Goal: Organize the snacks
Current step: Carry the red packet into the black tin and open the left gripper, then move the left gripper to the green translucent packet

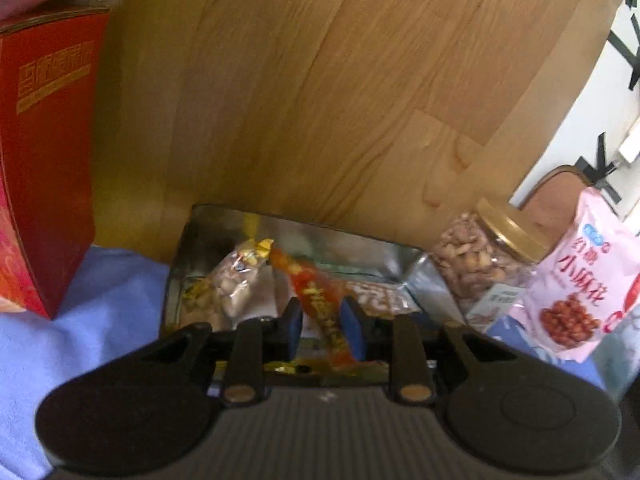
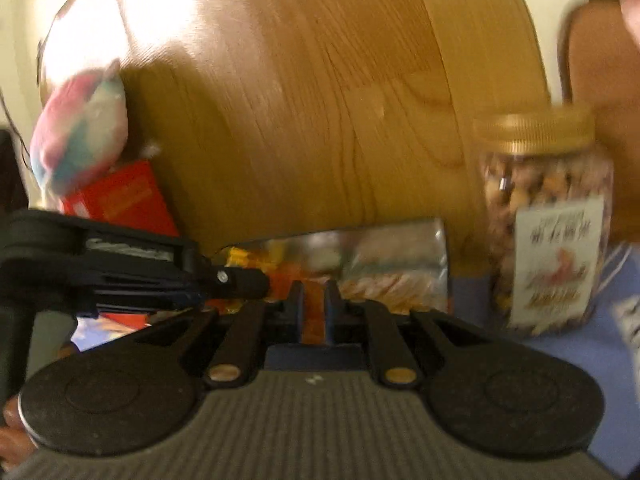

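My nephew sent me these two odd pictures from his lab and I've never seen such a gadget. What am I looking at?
These are two hand-held grippers, each with a camera looking along its fingers. One picture is from the left gripper, which is shut on an orange-red snack packet over an open metal tin of snacks. The other is from the right gripper, seemingly pinching something orange too; blur hides what. Nearby stand a nut jar, a pink snack bag and a red box.

Both wrist views look forward, close over the shared tin (image 1: 208, 224); jar (image 2: 544, 216) right
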Tool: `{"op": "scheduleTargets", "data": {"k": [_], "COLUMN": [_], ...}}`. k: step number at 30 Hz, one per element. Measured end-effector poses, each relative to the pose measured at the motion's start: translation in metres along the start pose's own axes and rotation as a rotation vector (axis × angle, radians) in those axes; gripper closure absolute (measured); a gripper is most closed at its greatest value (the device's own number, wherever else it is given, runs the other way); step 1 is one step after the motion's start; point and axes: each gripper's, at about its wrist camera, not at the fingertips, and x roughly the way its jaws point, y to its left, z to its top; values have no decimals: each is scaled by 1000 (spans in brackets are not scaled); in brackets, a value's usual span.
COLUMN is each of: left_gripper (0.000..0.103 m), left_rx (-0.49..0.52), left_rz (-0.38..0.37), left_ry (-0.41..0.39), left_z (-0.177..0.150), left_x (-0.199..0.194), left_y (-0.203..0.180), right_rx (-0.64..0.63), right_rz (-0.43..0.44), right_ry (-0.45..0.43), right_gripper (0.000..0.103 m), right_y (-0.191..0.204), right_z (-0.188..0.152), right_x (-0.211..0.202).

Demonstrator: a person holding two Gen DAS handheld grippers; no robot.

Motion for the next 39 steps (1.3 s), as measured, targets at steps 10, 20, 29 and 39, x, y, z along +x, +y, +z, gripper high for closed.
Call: {"op": "scheduleTargets", "data": {"k": [10, 20, 29, 39], "left_gripper": [71, 70, 70, 70], "left_rx": [28, -112, -32, 20], "left_rz": [-47, -148, -48, 90], "left_ry": [-31, 184, 96, 26], "left_z": [-46, -195, -232, -245], "left_x": [-92, -180, -199, -213], "left_y": [11, 76, 59, 46], "right_rx": [114, 387, 337, 223], "right_rz": [148, 409, 403, 327], "right_ry": [70, 401, 398, 360], "right_gripper": [55, 50, 51, 51], "right_y": [6, 3, 44, 65], "right_z": [-34, -128, -131, -135], "right_x": [-99, -191, -185, -193]}}
